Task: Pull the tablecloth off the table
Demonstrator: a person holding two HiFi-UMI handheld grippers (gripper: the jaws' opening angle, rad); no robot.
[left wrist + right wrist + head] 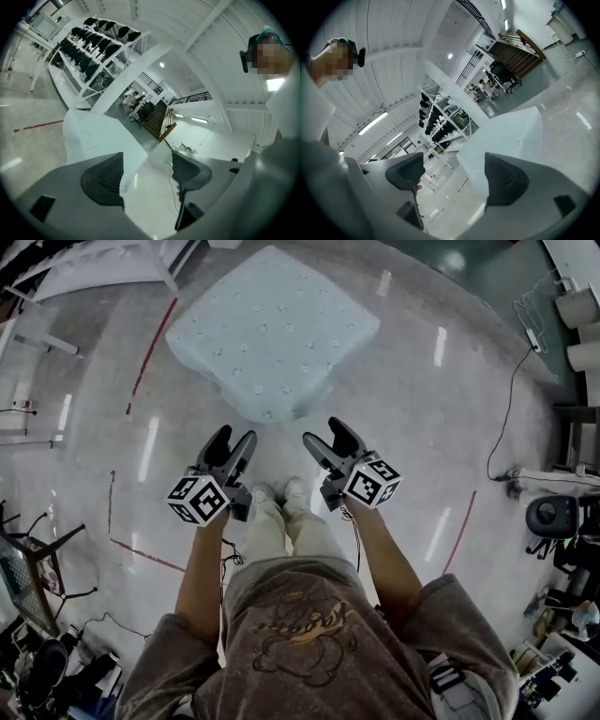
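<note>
Tablecloth [272, 334], pale blue, dotted, squarish, soft-cornered, against glossy grey floor [422, 427]

- the table's completely buried under a pale blue dotted tablecloth [272, 329], its edges drooping over the sides
- shiny grey floor [422, 427] all around it, with red tape lines [150, 352] stuck on
- a thin black cable [511, 399] trails across the floor on the right

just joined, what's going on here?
A person stands with a gripper in each hand. The left gripper and the right gripper are both open and empty, pointing at the near edge of the pale tablecloth. The cloth lies spread out ahead of them, not yet gripped.
</note>
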